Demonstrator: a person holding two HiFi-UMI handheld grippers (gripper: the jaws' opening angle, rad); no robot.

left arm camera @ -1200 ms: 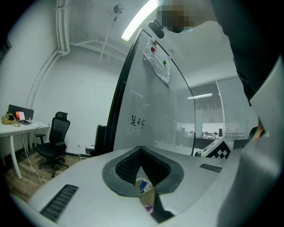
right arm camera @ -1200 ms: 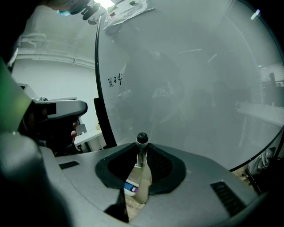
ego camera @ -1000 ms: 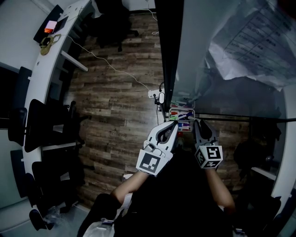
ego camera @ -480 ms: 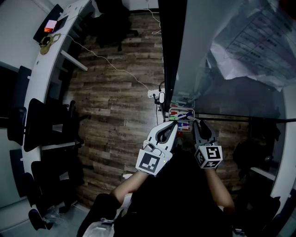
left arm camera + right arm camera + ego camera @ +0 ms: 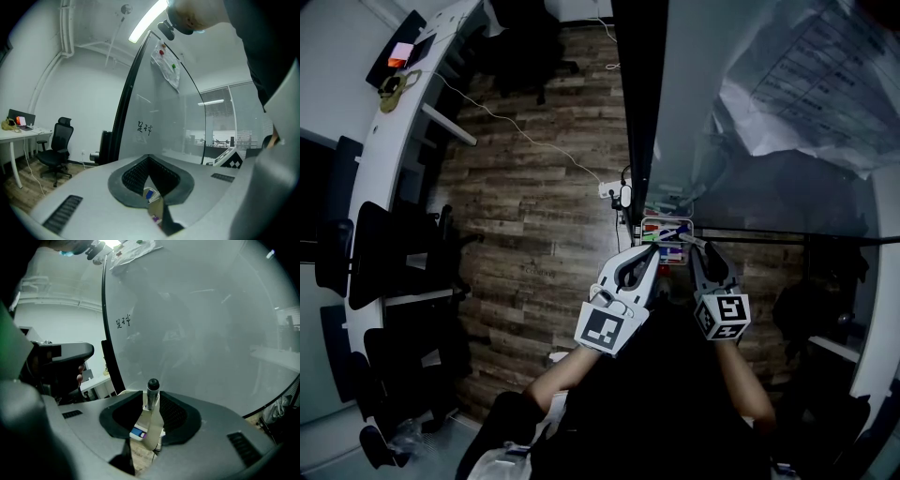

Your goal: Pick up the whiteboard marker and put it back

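Two tools sit side by side at the foot of the whiteboard, just over the marker tray. The right tool tips slightly down with the whiteboard marker upright between its jaws, black cap uppermost. The jaws have just been opening and stand off the barrel, so I judge this a release that sets it back among the coloured markers in the tray. The left tool lies level, jaws together on nothing, seemingly parked close by to stay clear. The next move likely calls for drawing the right tool back without knocking the marker
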